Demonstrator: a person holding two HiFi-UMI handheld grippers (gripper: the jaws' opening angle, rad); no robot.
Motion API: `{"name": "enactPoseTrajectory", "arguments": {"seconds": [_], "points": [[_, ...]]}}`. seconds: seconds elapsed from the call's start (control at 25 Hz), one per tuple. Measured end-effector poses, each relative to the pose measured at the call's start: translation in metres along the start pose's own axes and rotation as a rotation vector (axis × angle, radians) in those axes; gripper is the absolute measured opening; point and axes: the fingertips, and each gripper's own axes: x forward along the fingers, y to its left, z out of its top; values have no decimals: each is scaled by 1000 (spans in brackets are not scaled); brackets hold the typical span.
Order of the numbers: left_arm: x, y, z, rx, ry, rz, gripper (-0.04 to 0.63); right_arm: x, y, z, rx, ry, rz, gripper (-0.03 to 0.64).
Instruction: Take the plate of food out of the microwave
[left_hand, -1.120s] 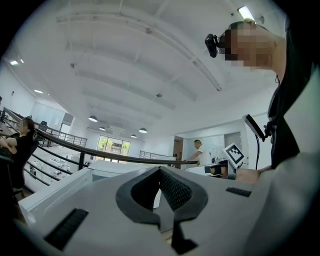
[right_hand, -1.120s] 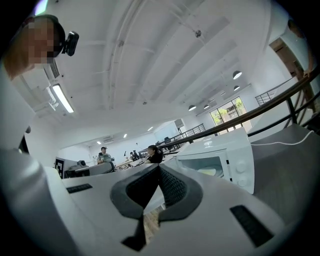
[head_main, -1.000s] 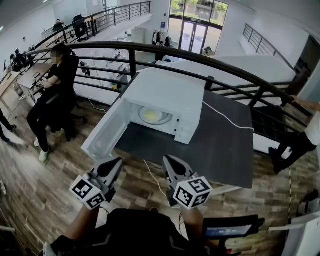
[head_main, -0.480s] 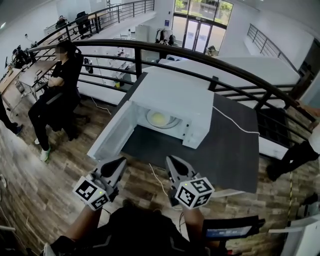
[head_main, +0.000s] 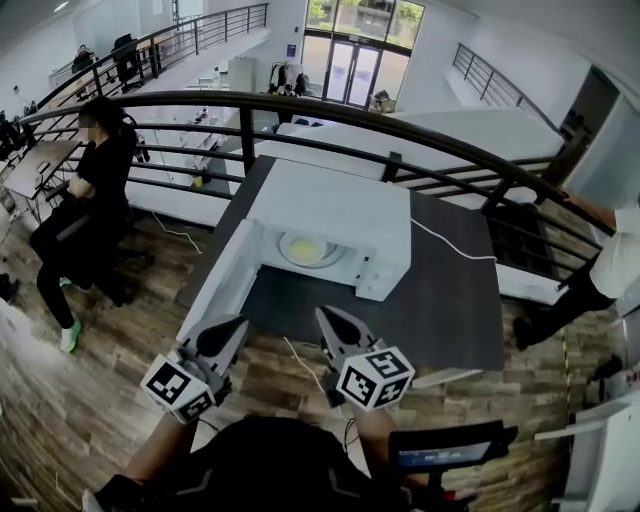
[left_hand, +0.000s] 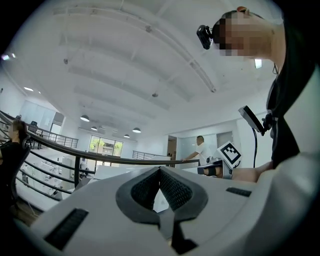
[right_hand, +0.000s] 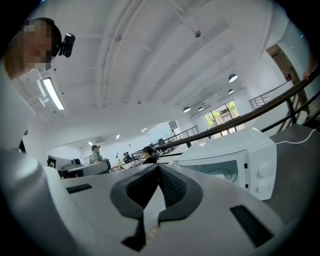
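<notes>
Still hovering short of the table's (head_main: 450, 300) near edge, left claw (head_main: 232, 328) and right claw (head_main: 326, 316) are each pinched closed on nothing, their cubes bearing black-and-white square markers. Round, pale plate of yellowish food (head_main: 308, 248) sits inside the boxy white microwave (head_main: 335, 205), door (head_main: 215, 290) swung wide, by the dark matte table's left edge.

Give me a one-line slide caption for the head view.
Left tool and right tool, shut and empty, short of the open microwave with the plate of food inside.
</notes>
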Motion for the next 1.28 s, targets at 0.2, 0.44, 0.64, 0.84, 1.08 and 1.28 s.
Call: {"name": "enactPoseTrajectory", "arguments": {"seconds": [0.2,0.44,0.64,0.84,1.08,1.28], "points": [[-1,18,-9,-26,6,-56,5,13,0,-8,16,-28,-59,-1],[-2,30,-13,-32,18,-120,5,17,-5,-12,44,-54,-131,0],[11,39,-10,-49,14,-131,5,28,-16,-11,68,-45,-140,0],[38,51,-15,-57,36,-116,5,50,-52,-12,105,-24,-151,0],[63,60,-11,-52,22,-97,5,78,-94,-22,150,15,-143,29],[78,72,-10,-76,1,-59,5,104,-133,-45,241,45,-161,74]]}}
